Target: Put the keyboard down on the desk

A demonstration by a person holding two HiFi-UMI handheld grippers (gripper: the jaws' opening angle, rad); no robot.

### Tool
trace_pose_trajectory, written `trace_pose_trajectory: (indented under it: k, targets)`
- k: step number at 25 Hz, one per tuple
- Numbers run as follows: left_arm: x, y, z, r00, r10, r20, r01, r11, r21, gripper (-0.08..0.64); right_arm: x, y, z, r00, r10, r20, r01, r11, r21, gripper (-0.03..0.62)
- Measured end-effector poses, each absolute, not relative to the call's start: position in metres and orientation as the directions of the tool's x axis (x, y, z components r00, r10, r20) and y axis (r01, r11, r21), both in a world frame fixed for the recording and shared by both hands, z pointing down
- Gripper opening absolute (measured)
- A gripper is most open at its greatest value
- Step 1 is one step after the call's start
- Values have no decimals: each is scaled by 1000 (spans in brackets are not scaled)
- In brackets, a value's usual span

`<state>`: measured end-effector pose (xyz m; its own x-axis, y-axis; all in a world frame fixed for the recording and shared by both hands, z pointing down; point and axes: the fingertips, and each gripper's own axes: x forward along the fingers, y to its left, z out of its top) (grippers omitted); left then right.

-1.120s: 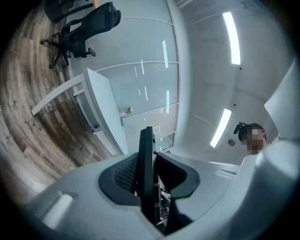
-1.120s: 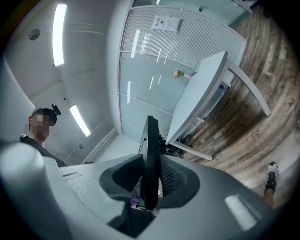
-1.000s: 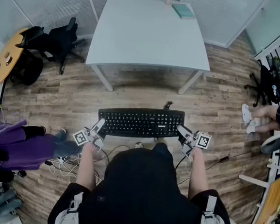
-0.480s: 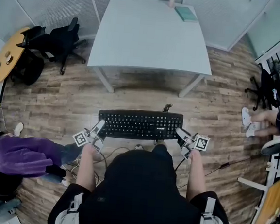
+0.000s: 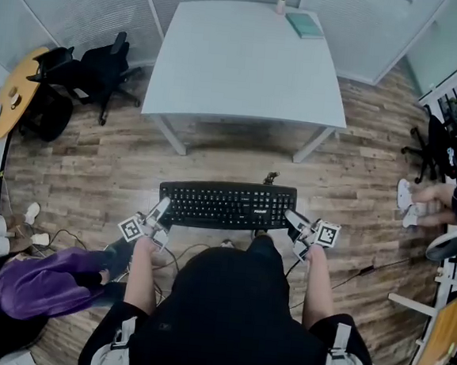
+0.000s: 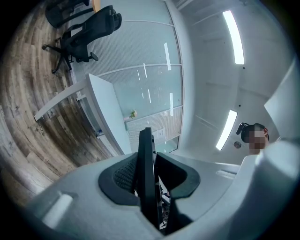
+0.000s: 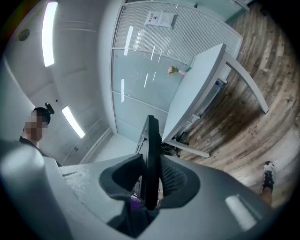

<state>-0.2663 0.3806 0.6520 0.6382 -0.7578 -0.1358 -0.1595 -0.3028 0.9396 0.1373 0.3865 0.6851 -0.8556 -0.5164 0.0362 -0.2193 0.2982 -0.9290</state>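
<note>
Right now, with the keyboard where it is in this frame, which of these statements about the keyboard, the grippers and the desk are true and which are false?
1. The keyboard is clamped at its two ends by the left gripper and the right gripper, fingers shut on its edges. True.
2. The keyboard rests on the desk. False: it is held above the wooden floor, short of the desk.
3. A teal book lies near the desk's far edge. True.
4. The keyboard is white. False: it is black.
</note>
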Motion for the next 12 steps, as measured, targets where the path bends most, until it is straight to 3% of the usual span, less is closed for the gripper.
trace_pose_trajectory:
  k: [12]
  targets:
    - [-225, 321, 645, 624, -775, -98, -186, -269, 945, 100, 176, 319, 690, -872, -489, 32, -193, 281, -940, 115]
